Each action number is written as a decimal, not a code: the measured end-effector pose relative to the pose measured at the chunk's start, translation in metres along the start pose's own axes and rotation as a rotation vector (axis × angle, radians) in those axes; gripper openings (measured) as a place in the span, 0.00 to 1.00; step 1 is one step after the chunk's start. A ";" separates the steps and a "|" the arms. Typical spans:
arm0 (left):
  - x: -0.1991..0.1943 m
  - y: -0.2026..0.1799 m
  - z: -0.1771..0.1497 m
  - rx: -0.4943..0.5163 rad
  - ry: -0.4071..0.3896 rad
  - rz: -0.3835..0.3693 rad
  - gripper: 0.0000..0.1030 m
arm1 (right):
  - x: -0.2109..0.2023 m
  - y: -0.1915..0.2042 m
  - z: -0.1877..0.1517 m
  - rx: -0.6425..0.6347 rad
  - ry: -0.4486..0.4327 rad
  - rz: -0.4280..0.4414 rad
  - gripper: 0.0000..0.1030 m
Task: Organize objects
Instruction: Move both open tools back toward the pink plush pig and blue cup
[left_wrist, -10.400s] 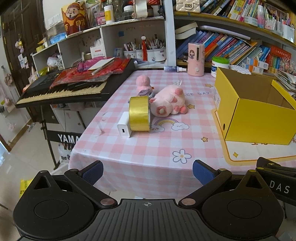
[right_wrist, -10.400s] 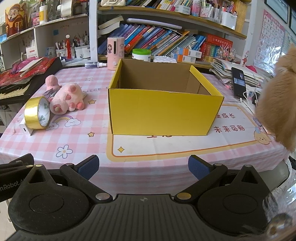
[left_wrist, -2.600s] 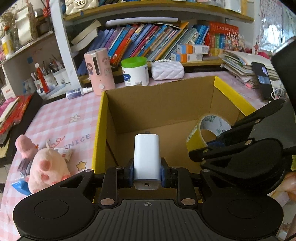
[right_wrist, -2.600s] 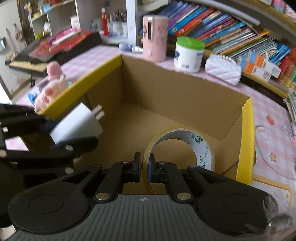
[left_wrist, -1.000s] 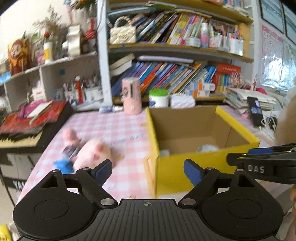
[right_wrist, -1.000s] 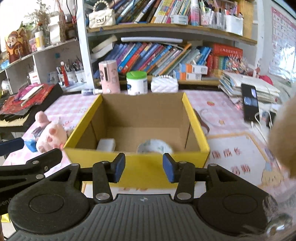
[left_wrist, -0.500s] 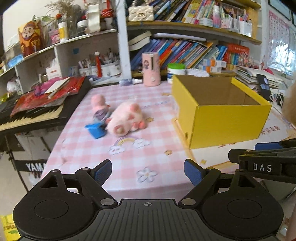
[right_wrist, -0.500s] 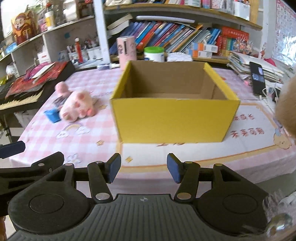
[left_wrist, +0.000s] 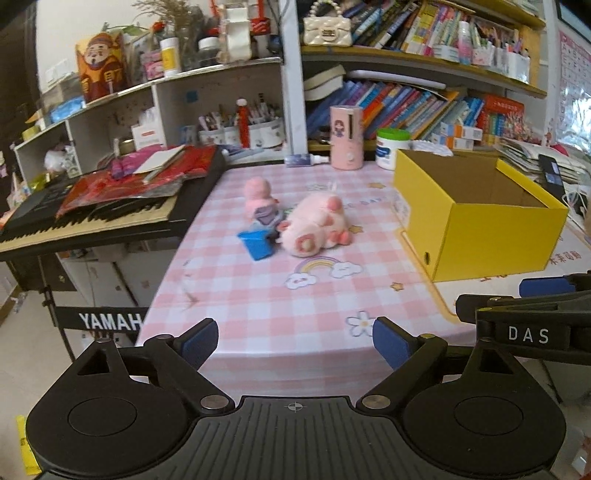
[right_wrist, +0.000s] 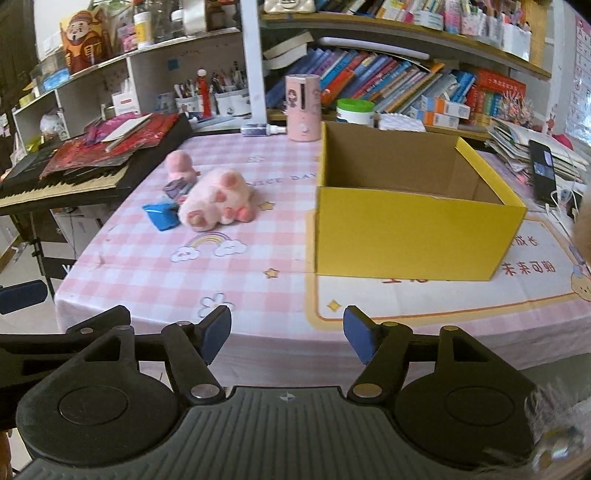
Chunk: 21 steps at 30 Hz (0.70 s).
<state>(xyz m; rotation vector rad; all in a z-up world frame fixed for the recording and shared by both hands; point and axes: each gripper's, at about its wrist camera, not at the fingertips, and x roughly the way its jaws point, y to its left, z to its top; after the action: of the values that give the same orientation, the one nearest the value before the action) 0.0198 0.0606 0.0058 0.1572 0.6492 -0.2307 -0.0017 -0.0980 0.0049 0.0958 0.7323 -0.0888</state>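
A yellow cardboard box (left_wrist: 491, 236) (right_wrist: 410, 236) stands open on the pink checked tablecloth (left_wrist: 295, 295) (right_wrist: 236, 273); its inside is hidden from here. Left of it lie a pink plush pig (left_wrist: 317, 227) (right_wrist: 218, 199), a small pink doll (left_wrist: 260, 194) (right_wrist: 177, 166) and a blue block (left_wrist: 258, 243) (right_wrist: 162, 216). My left gripper (left_wrist: 293, 341) hangs in front of the table's near edge, jaws opening, nothing between them. My right gripper (right_wrist: 286, 334) is also off the near edge before the box, jaws opening and empty.
A black keyboard (left_wrist: 92, 214) (right_wrist: 62, 177) piled with red papers stands at the left. Shelves of books (left_wrist: 406, 103) line the back. A pink canister (left_wrist: 347, 136) and a green-lidded jar (left_wrist: 391, 147) sit behind the box. A phone (right_wrist: 541, 173) lies on papers at right.
Both grippers have drawn back from the box, past the table's near edge, and their jaws stand wider. The tape and the white charger inside the box have dropped out of sight.
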 end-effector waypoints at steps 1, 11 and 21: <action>-0.001 0.004 0.000 -0.004 -0.003 0.004 0.90 | -0.001 0.004 0.000 -0.005 -0.003 0.003 0.65; -0.004 0.027 -0.005 -0.048 -0.003 0.014 0.90 | -0.001 0.031 0.004 -0.055 -0.007 0.015 0.66; 0.016 0.037 -0.004 -0.093 0.040 0.025 0.90 | 0.017 0.042 0.009 -0.091 0.028 0.026 0.66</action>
<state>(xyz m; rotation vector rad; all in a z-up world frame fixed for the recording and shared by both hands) 0.0399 0.0941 -0.0047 0.0806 0.6960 -0.1733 0.0217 -0.0585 0.0028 0.0203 0.7614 -0.0291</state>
